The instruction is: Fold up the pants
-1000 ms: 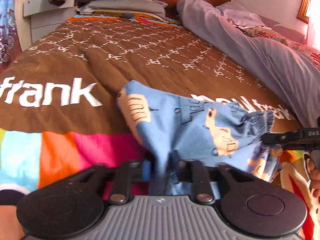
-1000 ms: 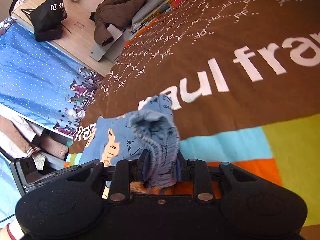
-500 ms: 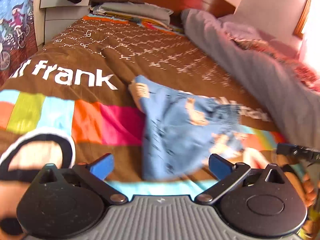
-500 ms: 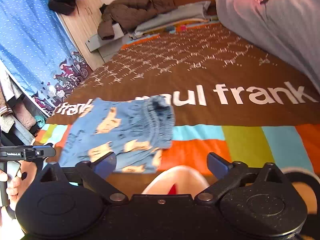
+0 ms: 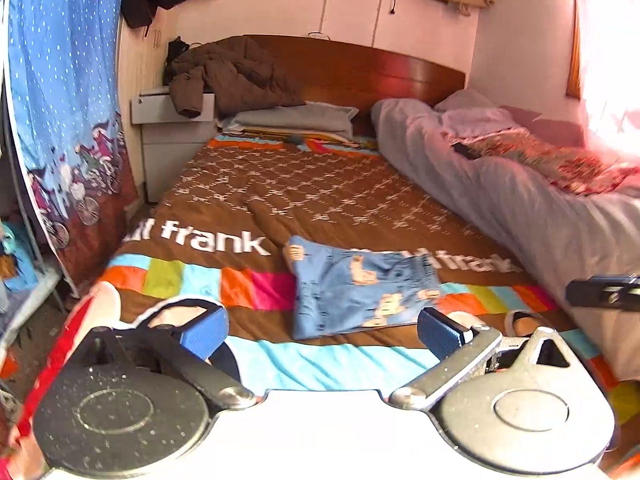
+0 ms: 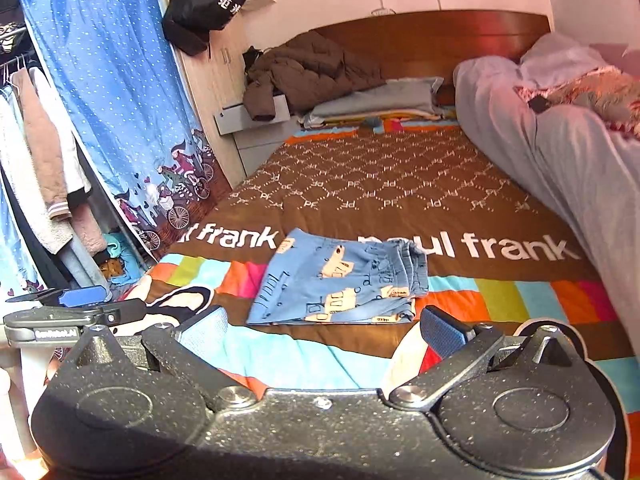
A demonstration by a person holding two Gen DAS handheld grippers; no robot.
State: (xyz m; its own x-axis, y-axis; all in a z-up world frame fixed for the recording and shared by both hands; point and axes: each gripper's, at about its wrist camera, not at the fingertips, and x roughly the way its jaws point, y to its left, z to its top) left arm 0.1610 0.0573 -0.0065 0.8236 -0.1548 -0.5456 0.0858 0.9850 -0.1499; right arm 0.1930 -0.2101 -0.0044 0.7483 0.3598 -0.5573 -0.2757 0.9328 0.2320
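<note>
Brown cloth with white lettering and a pale dotted lattice covers most of the bed (image 6: pixel 400 184), giving way near the foot to a band of bright squares in orange, pink, green and sky blue. A curved dark wooden headboard (image 6: pixel 432 36) backs it, with a puffy brown jacket (image 6: pixel 304 68) heaped on a grey drawer unit beside flat grey pillows. A rumpled grey duvet (image 5: pixel 500 200) runs along the right side. On the left hangs a blue dotted curtain (image 6: pixel 104 80) printed with cyclists, a black bag (image 6: pixel 204 4) above it.

The pants (image 6: pixel 340 276), soft blue fabric with tan cartoon prints and a gathered elastic waist, lie folded into a flat rough rectangle across the lettering and the coloured band. Both tongs hang above the foot of the bed, apart from the pants: left tongs (image 5: pixel 322 326) spread wide and empty, right tongs (image 6: pixel 320 328) likewise wide, blue ribbed pads bare.
</note>
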